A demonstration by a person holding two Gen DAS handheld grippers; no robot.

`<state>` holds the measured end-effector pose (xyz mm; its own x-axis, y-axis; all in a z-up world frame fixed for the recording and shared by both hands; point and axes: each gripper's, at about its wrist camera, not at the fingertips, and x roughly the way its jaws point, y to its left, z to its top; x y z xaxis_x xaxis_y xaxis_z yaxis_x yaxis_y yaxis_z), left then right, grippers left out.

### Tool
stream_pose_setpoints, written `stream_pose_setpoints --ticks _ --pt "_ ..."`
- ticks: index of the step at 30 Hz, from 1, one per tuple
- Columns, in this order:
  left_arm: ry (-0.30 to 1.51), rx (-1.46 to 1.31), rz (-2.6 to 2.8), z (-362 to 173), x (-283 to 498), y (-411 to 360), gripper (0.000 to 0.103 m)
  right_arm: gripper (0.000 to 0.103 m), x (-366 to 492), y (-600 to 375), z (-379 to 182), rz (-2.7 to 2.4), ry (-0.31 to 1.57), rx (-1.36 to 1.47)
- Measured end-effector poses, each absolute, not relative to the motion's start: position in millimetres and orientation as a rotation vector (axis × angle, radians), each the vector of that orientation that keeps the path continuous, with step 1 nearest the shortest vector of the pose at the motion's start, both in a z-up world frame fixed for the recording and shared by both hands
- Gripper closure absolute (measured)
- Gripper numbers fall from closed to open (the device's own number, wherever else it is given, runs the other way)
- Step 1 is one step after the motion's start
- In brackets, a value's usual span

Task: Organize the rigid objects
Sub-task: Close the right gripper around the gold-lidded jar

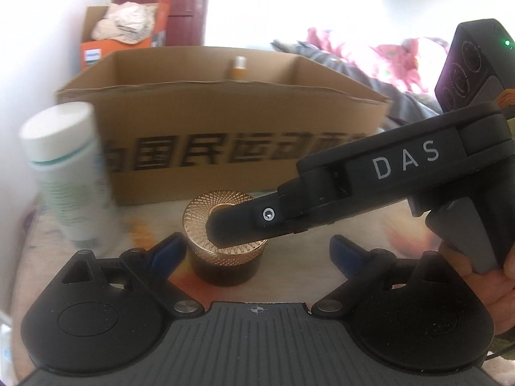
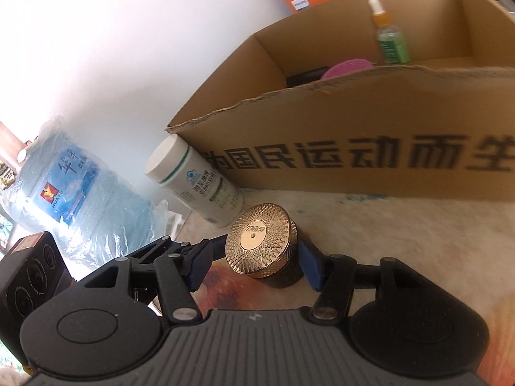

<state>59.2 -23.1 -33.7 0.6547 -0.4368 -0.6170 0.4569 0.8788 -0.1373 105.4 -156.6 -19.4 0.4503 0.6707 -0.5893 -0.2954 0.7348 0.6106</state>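
Right claw (image 2: 254, 265) pinches the gold-lidded jar (image 2: 262, 246) on the tabletop before the cardboard box (image 2: 354, 122); left claw (image 1: 257, 251) spread. Likely heavy, slick, breakable: hold its ribbed lid sides.

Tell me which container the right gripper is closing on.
The gold-lidded jar, sitting between the right gripper fingers. The white bottle stands outside them by the box, and the dropper bottle is inside the box.

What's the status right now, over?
Right gripper straddling gold-lidded jar, grip unconfirmed. Left gripper open. White bottle beside jar. Cardboard box behind.
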Motion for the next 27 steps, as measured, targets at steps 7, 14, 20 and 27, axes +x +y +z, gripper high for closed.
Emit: stream_pose_setpoints --ticks 7,14,20,27 --pt "0.685 0.066 -0.623 -30 43 -56 0.007 0.041 78 -199 -21 0.529 0.912 0.529" --pt "0.694 0.077 -0.689 -27 38 -76 0.007 0.041 59 -224 -23 0.467 0.890 0.572" --pt "0.698 0.092 -0.687 -29 39 -84 0.007 0.041 57 -227 -26 0.456 0.888 0.587" --pt "0.701 0.089 -0.684 -28 43 -87 0.007 0.041 56 -226 -25 0.452 0.887 0.570"
